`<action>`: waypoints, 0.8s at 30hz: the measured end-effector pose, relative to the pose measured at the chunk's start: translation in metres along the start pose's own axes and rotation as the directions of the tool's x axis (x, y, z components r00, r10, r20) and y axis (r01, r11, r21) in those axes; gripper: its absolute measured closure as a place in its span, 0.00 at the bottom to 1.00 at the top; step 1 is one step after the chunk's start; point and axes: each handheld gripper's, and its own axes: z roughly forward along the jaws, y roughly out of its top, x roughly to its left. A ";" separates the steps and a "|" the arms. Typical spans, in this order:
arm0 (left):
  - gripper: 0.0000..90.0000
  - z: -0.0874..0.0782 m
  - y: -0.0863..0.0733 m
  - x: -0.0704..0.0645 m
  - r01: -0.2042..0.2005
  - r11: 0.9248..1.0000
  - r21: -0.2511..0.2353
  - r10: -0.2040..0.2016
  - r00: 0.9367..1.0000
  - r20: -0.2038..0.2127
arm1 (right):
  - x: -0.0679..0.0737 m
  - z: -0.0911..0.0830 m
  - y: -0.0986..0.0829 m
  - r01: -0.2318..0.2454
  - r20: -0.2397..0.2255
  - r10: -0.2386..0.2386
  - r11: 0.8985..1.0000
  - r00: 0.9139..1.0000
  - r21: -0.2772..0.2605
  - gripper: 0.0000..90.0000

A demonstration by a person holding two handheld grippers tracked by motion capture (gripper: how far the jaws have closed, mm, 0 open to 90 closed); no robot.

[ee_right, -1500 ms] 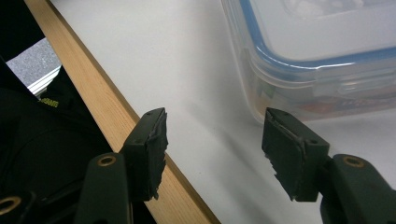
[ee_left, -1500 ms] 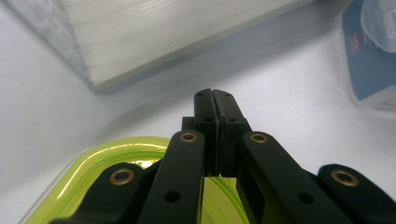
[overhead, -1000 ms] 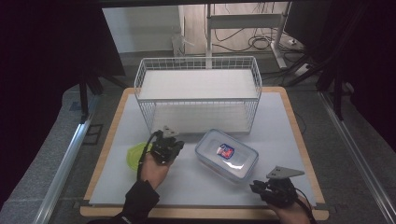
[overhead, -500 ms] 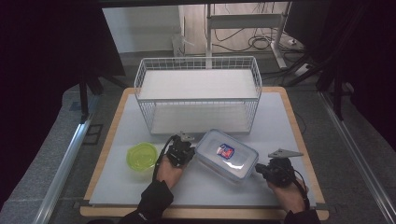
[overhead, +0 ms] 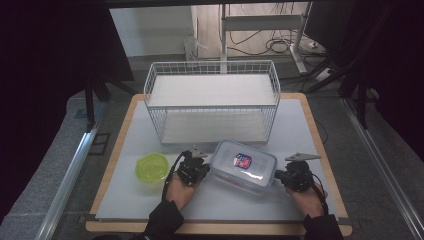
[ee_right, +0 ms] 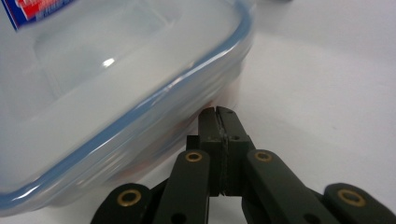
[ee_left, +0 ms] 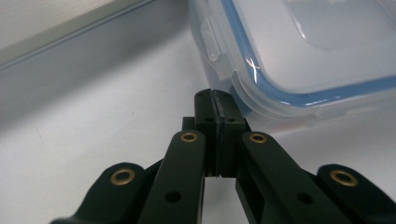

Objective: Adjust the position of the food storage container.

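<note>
A clear lidded food container [overhead: 243, 166] with a blue seal lay on the counter [overhead: 320, 130], toward 6 o'clock from the wire basket [overhead: 212, 100]. The left gripper [overhead: 199, 169] at its 9 o'clock and the right gripper [overhead: 279, 176] at its 3 o'clock each had jaws pressed together, empty, tips against its edges.

Your table [overhead: 125, 135] has a white top with a wooden edge. A wire basket [overhead: 212, 100] stands at its far middle. Nearer you, a clear lidded box [overhead: 243, 166] lies at centre, and a green bowl [overhead: 152, 167] sits to its left, apart from it.
</note>
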 end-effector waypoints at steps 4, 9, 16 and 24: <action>1.00 -0.005 -0.006 -0.003 0.009 1.000 0.004 -0.009 1.000 0.013 | 0.002 0.009 0.003 0.028 -0.019 -0.028 1.000 0.999 0.008 1.00; 1.00 -0.009 -0.007 0.001 0.014 1.000 -0.003 -0.014 1.000 0.013 | 0.000 0.012 0.012 0.013 -0.018 -0.012 1.000 1.000 0.015 1.00; 0.98 0.001 0.004 0.014 0.047 0.999 -0.017 -0.048 0.998 -0.044 | -0.018 0.021 0.030 -0.021 0.020 0.022 0.999 1.000 -0.026 0.98; 1.00 0.011 0.016 0.015 0.058 0.998 -0.039 -0.060 0.996 -0.064 | -0.023 0.036 0.042 -0.011 0.009 0.011 1.000 1.000 -0.020 1.00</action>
